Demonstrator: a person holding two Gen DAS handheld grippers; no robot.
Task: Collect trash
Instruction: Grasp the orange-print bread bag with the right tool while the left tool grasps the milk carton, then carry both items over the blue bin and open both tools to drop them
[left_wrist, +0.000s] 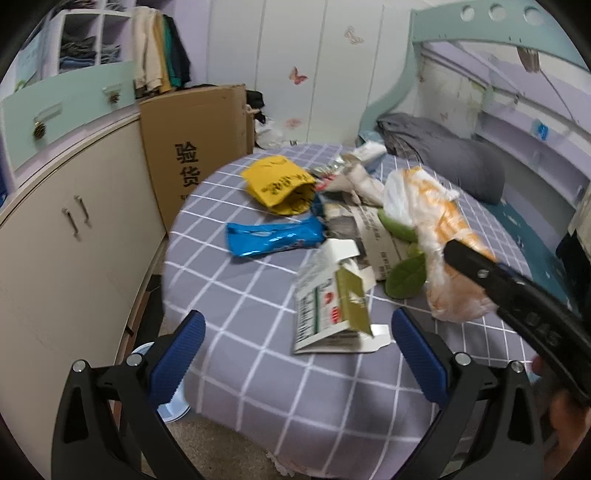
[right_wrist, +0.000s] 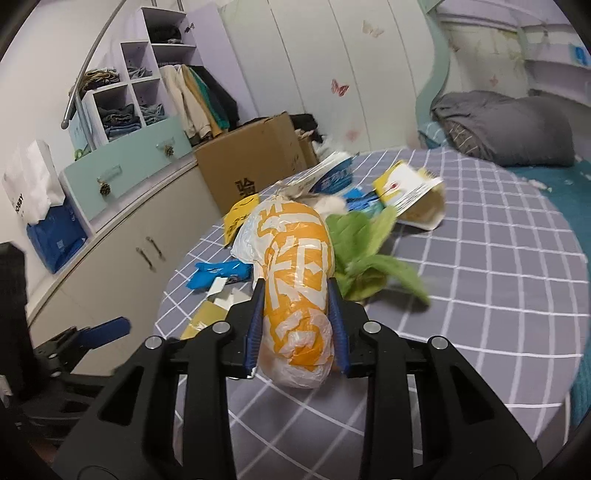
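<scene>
Right gripper (right_wrist: 297, 317) pinches the orange-and-white plastic bag (right_wrist: 291, 280) on the grid-pattern bedsheet (right_wrist: 480, 295), beside green leaves (right_wrist: 373, 269). Left gripper (left_wrist: 295, 354) is spread, empty, near the torn carton (left_wrist: 332, 306). Lift the bag slowly, so it doesn't slip.

The orange-and-white plastic bag (right_wrist: 295, 291) sits scrunched at centre frame on the checked bedsheet, green leaves (right_wrist: 373, 258) just to its right. Left of it, a blue wrapper (left_wrist: 275, 236), a yellow packet (left_wrist: 279, 184), and a torn carton (left_wrist: 332, 306) at lower centre.
</scene>
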